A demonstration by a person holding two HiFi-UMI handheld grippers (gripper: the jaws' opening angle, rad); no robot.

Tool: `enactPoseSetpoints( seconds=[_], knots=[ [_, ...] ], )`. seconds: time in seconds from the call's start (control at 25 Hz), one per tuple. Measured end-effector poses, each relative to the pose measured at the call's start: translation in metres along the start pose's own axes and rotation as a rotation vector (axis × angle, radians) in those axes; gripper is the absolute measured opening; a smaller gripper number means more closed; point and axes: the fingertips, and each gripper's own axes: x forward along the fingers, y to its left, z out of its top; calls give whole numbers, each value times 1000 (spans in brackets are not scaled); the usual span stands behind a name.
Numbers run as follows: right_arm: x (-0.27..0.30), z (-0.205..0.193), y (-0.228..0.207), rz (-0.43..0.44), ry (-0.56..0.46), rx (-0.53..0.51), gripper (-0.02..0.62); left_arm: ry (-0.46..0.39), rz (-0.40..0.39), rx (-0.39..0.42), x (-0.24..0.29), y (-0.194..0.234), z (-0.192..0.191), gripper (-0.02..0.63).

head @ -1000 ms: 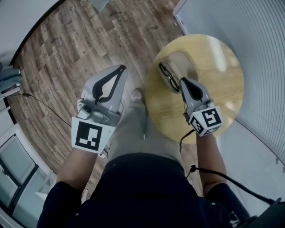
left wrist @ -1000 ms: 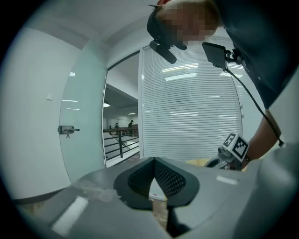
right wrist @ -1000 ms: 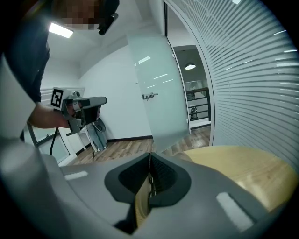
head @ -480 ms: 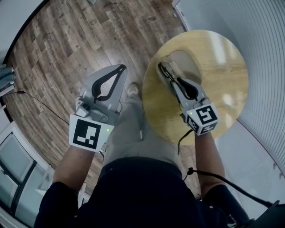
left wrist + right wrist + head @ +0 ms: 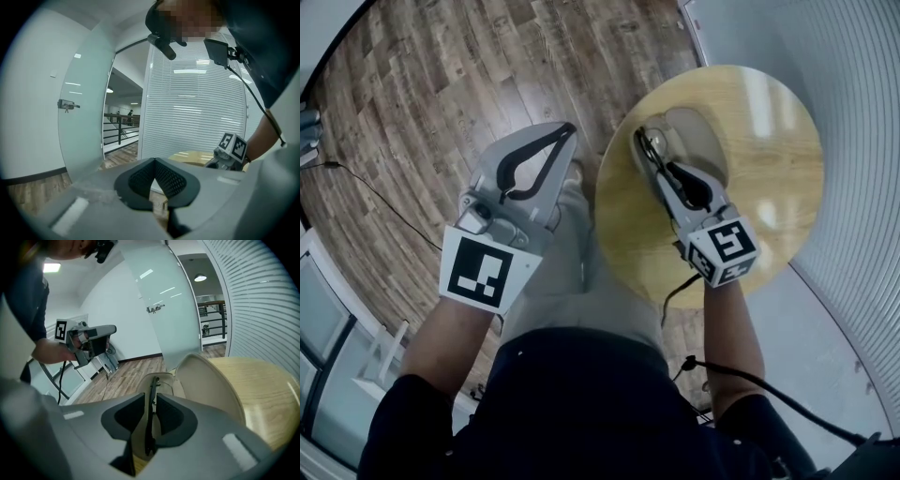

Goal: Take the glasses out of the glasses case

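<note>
On the round wooden table lies an open beige glasses case, its lid raised at the right. Black glasses stand in the case's base at its left edge. My right gripper reaches into the case and is shut on the glasses' thin black frame, which runs straight up between the two pads. My left gripper hangs over the floor left of the table, shut with nothing in it.
The table's left rim lies between the two grippers. Wood plank floor spreads to the left. A slatted blind wall stands close on the right. A frosted glass door stands beyond the table. A black cable trails from the right arm.
My right gripper has slid forward along the case and closed round the glasses. The left gripper has drifted slightly up and toward the table.
</note>
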Motion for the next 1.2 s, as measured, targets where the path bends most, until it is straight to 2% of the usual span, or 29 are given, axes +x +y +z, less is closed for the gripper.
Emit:
enactPoseSetpoints(
  seconds=[0.2,0.28,0.36,0.72,0.96,1.2],
  knots=[
    [8,-18,-12,-26,80,-16,87,9,25,-7,-4,3,-7,5],
    [10,-19,-12,-35,85,-13,69,21,29,-5,-9,6,-9,5],
    [11,-19,-13,-38,75,-14,38,19,31,6,-10,9,-10,5],
    [-3,-5,-14,-38,-6,56,35,-34,20,31,-5,2,9,5],
    [-36,32,8,-55,-86,41,35,-61,24,56,-28,-2,49,5],
    [-85,75,40,-68,-161,17,35,-116,31,128,-59,-8,110,5]
  ],
)
